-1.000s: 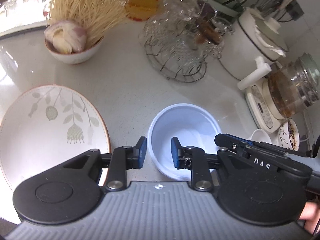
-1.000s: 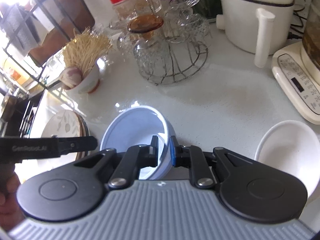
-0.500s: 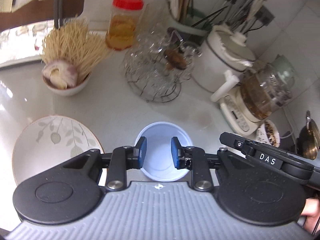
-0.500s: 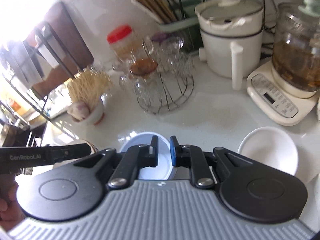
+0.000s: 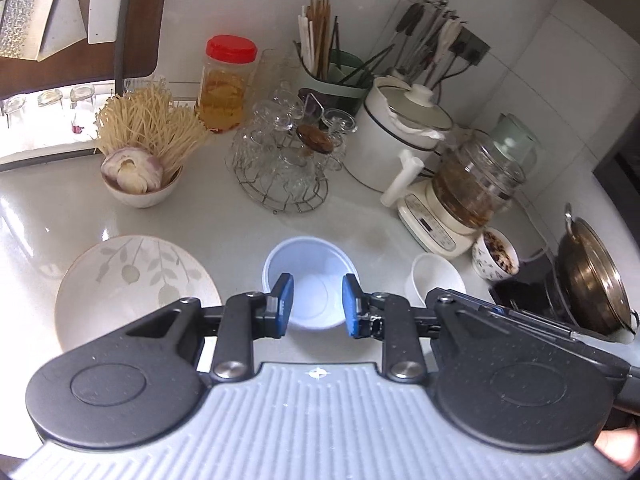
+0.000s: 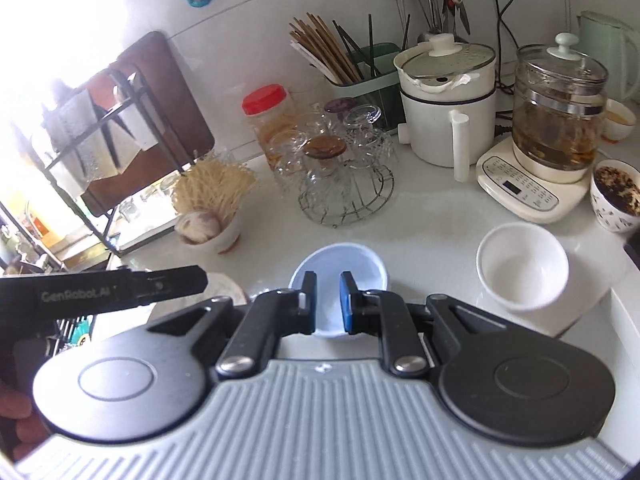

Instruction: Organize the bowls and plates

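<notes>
Spotted the pale blue bowl (image 5: 310,264) sitting upright on the counter (image 5: 240,232), smack between the leaf-print plate (image 5: 132,280) at its 9 o'clock and the small white bowl (image 5: 434,280) at its 3 o'clock. Apart from both, touching neither.

Biggest worry: tipping or chipping. Guessed at nesting one bowl into the other next, and reckoned on a clack or a skid from dropping in off-centre, given glossy walls on a slick counter. Also fretted over the crowd around 1 to 2 o'clock of the white bowl: cup of tea leaves (image 6: 616,196) just beside, glass kettle (image 6: 560,120) near behind. Wide swing out that way, easy knock and spill. Same story with the wire rack of glasses (image 5: 280,168) at 12 o'clock of the blue bowl, though well apart. Third risk: two tools crowding one bowl, bumping each other on the way down.

Pose-wise: found the left gripper (image 5: 316,304) hovering above the blue bowl, pointing down and forward, jaws spread wide, holding nothing. Found the right gripper (image 6: 328,304) hovering over the same bowl from the 3 o'clock side, jaws parted by only a narrow gap, pinching nothing so far as could be told. Caught its black body poking in at 4 o'clock of the left wrist view, close alongside the left tool.
</notes>
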Available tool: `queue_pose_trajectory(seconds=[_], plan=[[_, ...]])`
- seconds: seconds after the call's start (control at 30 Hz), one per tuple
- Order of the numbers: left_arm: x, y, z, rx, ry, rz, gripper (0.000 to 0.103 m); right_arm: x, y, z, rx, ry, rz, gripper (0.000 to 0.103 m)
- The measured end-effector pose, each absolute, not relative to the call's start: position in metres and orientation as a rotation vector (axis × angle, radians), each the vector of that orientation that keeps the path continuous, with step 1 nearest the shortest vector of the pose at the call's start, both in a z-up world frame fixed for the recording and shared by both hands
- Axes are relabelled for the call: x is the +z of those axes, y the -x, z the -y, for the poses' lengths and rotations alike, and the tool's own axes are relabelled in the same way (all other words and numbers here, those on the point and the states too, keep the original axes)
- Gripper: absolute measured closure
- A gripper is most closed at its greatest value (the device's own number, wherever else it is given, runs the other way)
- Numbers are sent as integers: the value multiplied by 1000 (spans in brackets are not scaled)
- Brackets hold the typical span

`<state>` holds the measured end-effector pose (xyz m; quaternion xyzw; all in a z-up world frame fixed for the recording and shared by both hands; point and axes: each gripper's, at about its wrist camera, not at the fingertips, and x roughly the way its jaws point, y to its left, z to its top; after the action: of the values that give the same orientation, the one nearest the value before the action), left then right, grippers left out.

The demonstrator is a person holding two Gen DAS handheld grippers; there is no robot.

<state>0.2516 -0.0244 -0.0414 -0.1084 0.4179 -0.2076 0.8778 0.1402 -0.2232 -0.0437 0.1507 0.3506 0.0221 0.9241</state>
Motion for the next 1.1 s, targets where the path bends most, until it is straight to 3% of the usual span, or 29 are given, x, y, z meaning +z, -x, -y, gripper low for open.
queue_pose_trajectory(seconds=[0.5,1.1], plan=[[-49,-200,3,-555,239,-885,74,-40,-79,205,-123,-302,-727,87],[-67,-227,104,-748,162,-975,74,-51,-64,283,-330,-410,-726,87]])
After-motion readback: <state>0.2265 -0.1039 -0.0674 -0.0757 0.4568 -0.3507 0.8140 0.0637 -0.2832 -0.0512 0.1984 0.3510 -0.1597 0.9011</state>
